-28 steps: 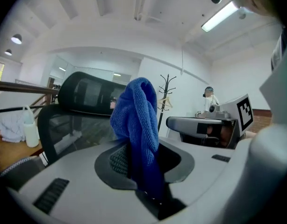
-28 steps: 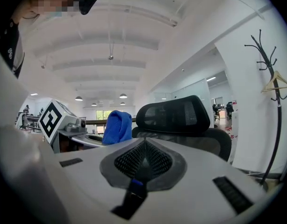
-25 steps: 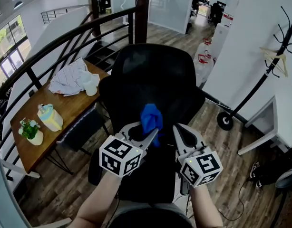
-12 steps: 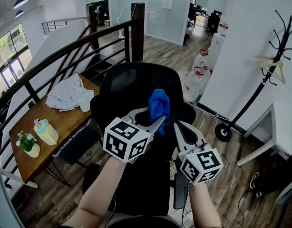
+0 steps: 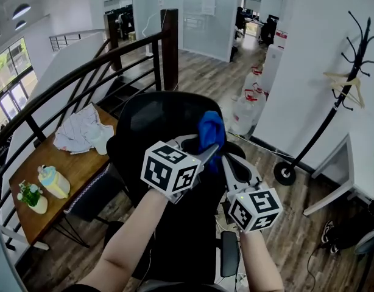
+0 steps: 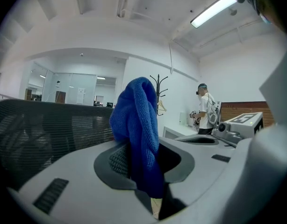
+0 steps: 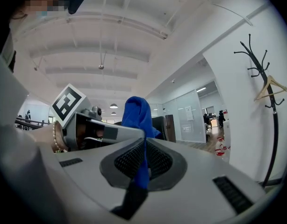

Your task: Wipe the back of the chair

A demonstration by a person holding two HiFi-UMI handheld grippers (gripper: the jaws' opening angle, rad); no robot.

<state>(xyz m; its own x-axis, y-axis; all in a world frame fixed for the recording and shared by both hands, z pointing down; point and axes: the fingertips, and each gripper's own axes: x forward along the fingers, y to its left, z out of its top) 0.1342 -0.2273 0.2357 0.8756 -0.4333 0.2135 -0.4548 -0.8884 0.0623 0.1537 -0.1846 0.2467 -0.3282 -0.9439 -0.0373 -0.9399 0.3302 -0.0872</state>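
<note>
The black mesh chair back (image 5: 156, 126) stands upright in front of me in the head view. My left gripper (image 5: 208, 154) is shut on a blue cloth (image 5: 211, 132), held up near the top right of the chair back. In the left gripper view the cloth (image 6: 136, 125) bunches up from between the jaws of the left gripper (image 6: 139, 164), with the mesh (image 6: 40, 129) to the left. My right gripper (image 5: 227, 161) is shut, just right of the cloth. In the right gripper view, blue cloth (image 7: 136, 113) shows right beyond the right gripper (image 7: 143, 162).
A wooden table (image 5: 77, 163) at the left carries crumpled clothes (image 5: 83, 129), a cup and a small plant (image 5: 30, 196). A dark stair railing (image 5: 83, 72) curves behind it. A coat stand (image 5: 333, 96) stands at the right. A person (image 6: 206, 111) stands far off.
Both grippers have risen and moved forward together, carrying the blue cloth from the chair back's middle up towards its top. The left gripper stays shut on the cloth.
</note>
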